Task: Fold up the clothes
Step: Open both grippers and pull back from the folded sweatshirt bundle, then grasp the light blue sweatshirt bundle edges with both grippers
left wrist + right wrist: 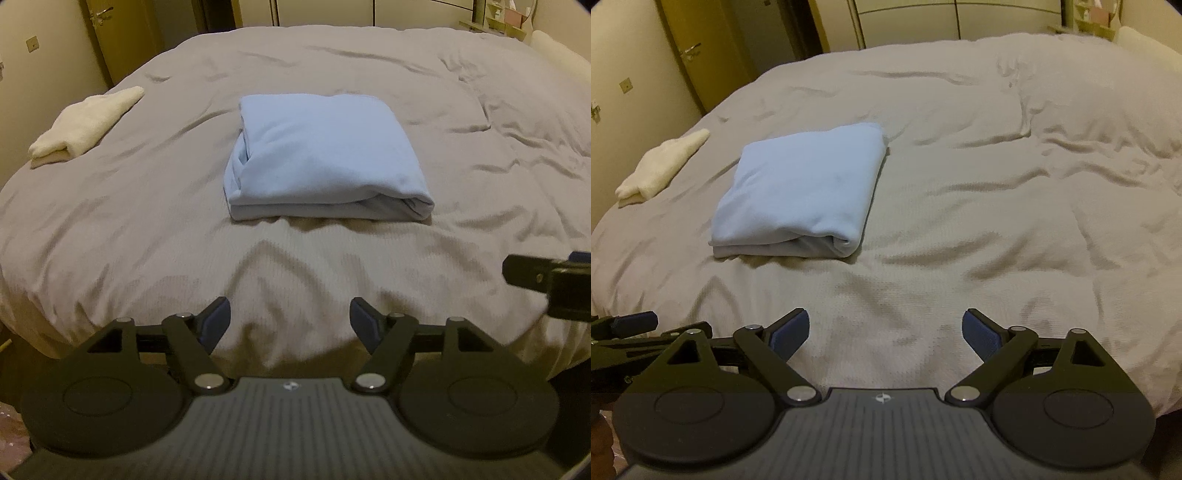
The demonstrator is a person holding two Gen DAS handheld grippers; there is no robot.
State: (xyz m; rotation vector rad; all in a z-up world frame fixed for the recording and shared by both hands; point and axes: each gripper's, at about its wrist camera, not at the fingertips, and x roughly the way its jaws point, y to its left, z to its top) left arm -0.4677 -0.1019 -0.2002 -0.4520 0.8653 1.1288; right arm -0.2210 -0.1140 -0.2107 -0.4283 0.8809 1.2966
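Note:
A light blue garment lies folded into a thick square on the grey bed cover; the right wrist view shows it left of centre. My left gripper hovers over the bed's near edge, well short of the garment, open with nothing between its blue pads. My right gripper hangs to the right of the garment, jaws spread wide and empty. Each gripper shows at the edge of the other's view: the right gripper and the left gripper.
A folded cream garment rests near the bed's left edge, also seen as a cream bundle. A wooden door and wardrobe fronts stand beyond the bed. A white pillow lies at the far right.

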